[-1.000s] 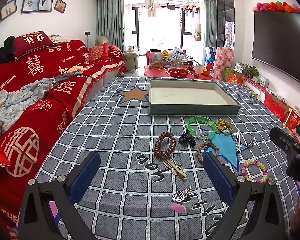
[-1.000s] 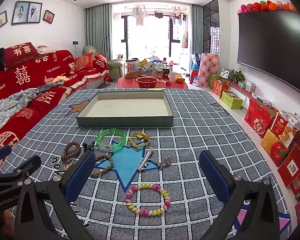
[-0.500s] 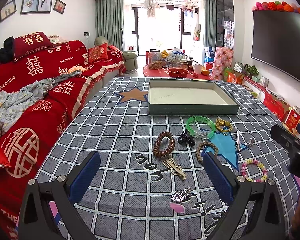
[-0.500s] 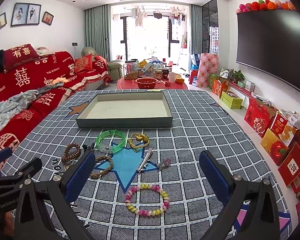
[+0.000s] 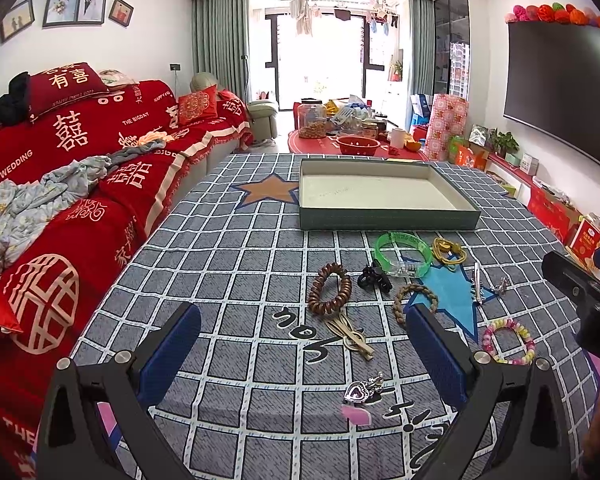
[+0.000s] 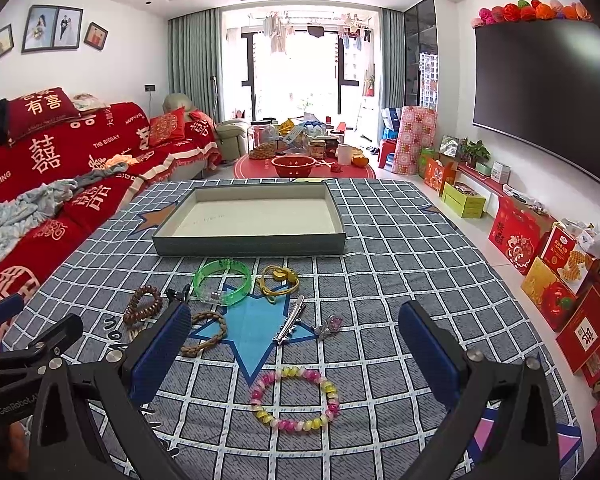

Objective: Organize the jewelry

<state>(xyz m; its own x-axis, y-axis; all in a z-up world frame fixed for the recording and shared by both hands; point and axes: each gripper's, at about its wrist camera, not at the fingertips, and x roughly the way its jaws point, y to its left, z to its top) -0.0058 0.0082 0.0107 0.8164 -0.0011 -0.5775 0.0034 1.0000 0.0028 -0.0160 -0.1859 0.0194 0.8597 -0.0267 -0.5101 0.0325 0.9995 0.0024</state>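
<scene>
While jewelry lies scattered before the tray [image 6: 248, 243], each hand-held gripper, left [image 5: 300, 354] and right [image 6: 294, 350], gapes wide, holding nothing

Right view: left finger [image 6: 162, 344] covers part of the braided bracelet [image 6: 208, 332] and the black clip [image 6: 176, 294]. Left view: right finger [image 5: 436, 348] hides the braid's near edge. Right gripper [image 5: 580, 292] cut off at frame edge. Print inside tray [image 6: 252, 218] too faint to read.

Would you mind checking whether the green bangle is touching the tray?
Apart. The right wrist view shows a strip of checked cloth between the green bangle and the tray front wall.
</scene>
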